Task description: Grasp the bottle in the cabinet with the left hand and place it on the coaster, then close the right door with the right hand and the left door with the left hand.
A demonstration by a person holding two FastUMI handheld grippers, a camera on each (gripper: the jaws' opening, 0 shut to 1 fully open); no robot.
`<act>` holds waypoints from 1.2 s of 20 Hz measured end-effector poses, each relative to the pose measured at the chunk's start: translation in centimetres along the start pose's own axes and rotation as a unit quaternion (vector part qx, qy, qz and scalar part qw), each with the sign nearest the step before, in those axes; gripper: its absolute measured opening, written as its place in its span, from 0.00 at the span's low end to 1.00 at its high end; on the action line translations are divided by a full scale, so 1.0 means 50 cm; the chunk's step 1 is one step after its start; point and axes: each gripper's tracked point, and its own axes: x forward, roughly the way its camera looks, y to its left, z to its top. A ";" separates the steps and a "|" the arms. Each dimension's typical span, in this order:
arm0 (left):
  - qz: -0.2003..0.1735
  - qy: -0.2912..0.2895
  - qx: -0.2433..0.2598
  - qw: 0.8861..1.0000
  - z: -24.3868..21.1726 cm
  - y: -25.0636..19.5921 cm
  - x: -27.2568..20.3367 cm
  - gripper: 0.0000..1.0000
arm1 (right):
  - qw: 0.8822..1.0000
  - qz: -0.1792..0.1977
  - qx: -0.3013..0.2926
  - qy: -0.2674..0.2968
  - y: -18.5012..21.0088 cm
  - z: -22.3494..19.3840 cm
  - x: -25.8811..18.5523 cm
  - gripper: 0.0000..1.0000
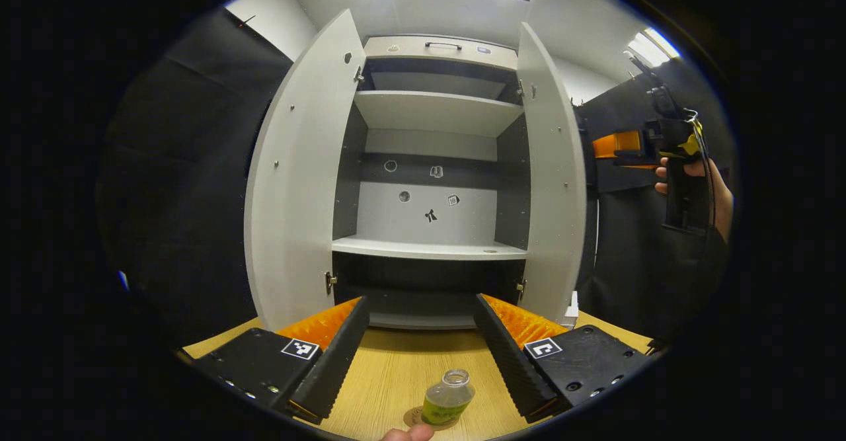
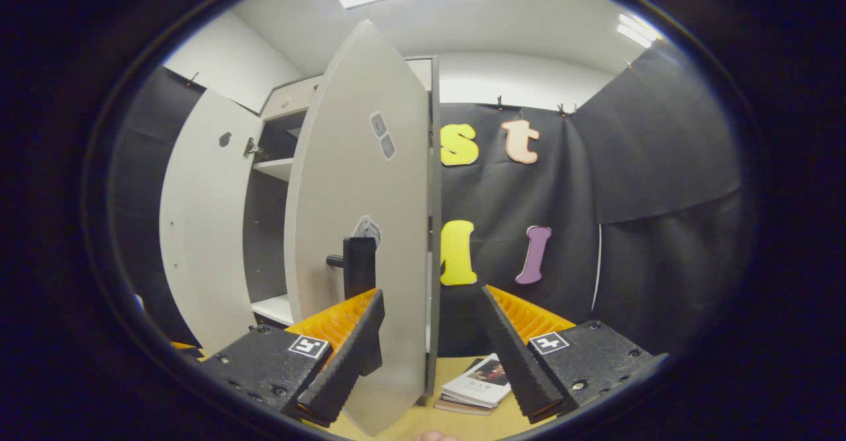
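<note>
With the bottle (image 1: 447, 397) standing upright on the coaster (image 1: 416, 418) between the left gripper's (image 1: 420, 348) open, empty jaws, the right door (image 2: 360, 229) stands edge-on, tall axis vertical, just ahead and left of the right gripper's (image 2: 433, 348) open jaws, the nearer hand for closing it.

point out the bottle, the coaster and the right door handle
bottle (image 1: 448, 398), left gripper view, its green body
coaster (image 1: 411, 418), left gripper view, its exposed left edge
right door handle (image 2: 359, 266), right gripper view, its dark grip
</note>
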 end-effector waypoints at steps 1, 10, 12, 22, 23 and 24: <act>0.002 0.002 -0.002 1.000 -0.003 0.002 -0.002 0.96 | 1.000 0.005 -0.003 -0.003 0.017 0.000 0.011 0.91; 0.040 0.006 0.019 0.999 -0.004 0.059 -0.029 0.97 | 0.998 0.057 0.018 -0.011 0.133 -0.012 0.082 0.98; 0.046 0.003 0.021 0.999 0.001 0.067 -0.035 0.97 | 0.998 0.056 0.006 -0.025 0.130 -0.001 0.064 0.98; 0.034 -0.001 0.021 0.999 0.037 0.052 -0.030 0.96 | 0.999 0.037 -0.011 -0.020 0.095 -0.109 -0.102 0.98; 0.034 -0.001 0.022 0.999 0.038 0.048 -0.029 0.96 | 0.999 0.033 -0.011 -0.014 0.090 -0.134 -0.121 0.94; 0.033 -0.002 0.022 0.999 0.041 0.045 -0.027 0.96 | 0.999 0.029 -0.012 -0.006 0.087 -0.160 -0.141 0.98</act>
